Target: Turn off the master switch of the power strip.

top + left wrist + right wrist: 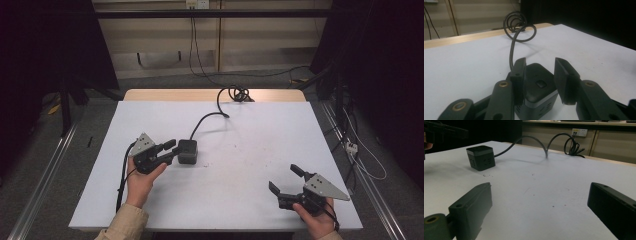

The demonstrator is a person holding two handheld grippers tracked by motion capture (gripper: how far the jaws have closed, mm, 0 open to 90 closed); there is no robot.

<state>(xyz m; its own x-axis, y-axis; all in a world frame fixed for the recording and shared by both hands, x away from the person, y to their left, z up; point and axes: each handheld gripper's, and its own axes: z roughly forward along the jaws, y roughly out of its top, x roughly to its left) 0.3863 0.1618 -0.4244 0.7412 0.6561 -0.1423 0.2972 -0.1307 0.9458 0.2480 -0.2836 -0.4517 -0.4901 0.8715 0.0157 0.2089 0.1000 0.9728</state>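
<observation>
A black cube power socket [188, 151] sits left of the white table's [250, 165] centre. Its black cable [205, 119] arches toward the far edge and ends in a coil [240, 93]. My left gripper [173, 151] is open, its jaws on either side of the cube's near end. In the left gripper view the cube [539, 87] lies between the fingers [519, 75], with a gap on the right side. My right gripper [284, 177] rests open and empty at the front right; the right gripper view [540, 192] has the cube [481, 157] far off to the left.
A wooden strip [200, 95] runs along the table's far edge. Behind it is a wall with an outlet [579, 132]. Cables and a power strip [351, 146] lie on the floor to the right. Dark curtains close in both sides.
</observation>
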